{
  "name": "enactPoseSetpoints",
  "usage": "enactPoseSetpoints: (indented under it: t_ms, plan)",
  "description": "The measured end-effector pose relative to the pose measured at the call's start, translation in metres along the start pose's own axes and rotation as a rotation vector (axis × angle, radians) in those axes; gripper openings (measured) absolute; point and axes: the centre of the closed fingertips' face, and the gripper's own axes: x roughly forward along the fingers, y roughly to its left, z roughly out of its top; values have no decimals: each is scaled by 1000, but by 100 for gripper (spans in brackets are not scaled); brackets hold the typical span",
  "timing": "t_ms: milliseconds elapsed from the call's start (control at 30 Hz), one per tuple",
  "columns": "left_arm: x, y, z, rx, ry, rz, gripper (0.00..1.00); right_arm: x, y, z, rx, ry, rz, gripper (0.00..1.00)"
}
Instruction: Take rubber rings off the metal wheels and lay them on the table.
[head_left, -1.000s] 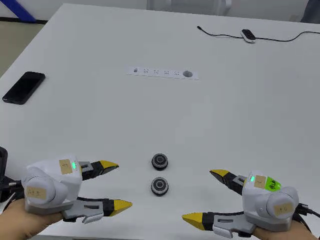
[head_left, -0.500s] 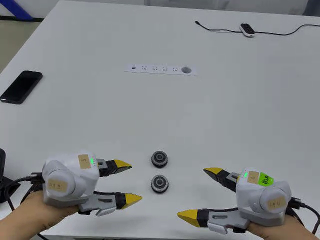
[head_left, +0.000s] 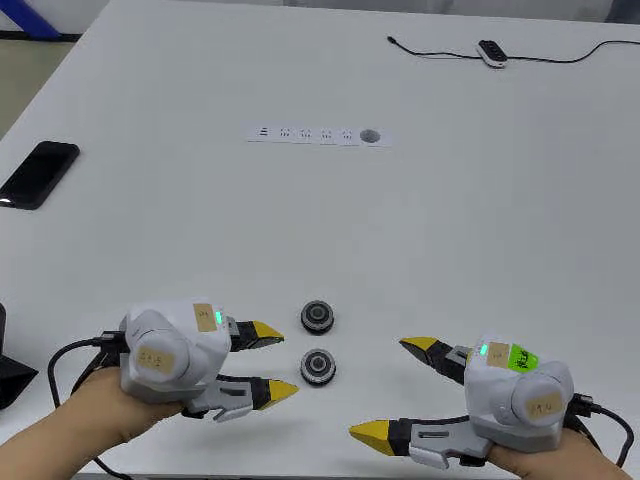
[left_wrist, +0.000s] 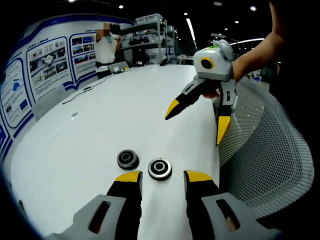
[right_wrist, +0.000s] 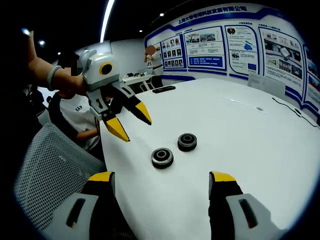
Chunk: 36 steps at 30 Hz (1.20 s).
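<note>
Left gripper (head_left: 277, 361) nearer wheels (head_left: 318, 366) (jaws apart)

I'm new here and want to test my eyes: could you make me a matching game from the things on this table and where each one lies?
1 phone
2 power strip
3 pair of wheels
4 corded switch

A nearest side, centre
B left side
C middle
D far side, right

Pairs: 1-B; 2-C; 3-A; 4-D
</note>
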Motion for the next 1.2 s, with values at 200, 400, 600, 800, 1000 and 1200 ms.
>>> enactPoseSetpoints:
  t_ms: [200,400,600,800,1000,1200]
  plan:
    - [9,-2,1,19,20,-18,33,0,0,0,3,-1,1,77]
    - [17,-3,-1,32,45,-31,30,1,1,-2,6,2,4,77]
    - [24,-2,-3,35,65,-33,27,3,1,-3,11,1,5,77]
    - [29,-1,-5,40,92,-28,25,3,1,-4,13,4,4,77]
    - [36,0,-8,44,116,-25,19,5,1,-5,19,7,7,77]
    - [40,1,-7,54,124,-19,17,5,1,-5,25,5,6,76]
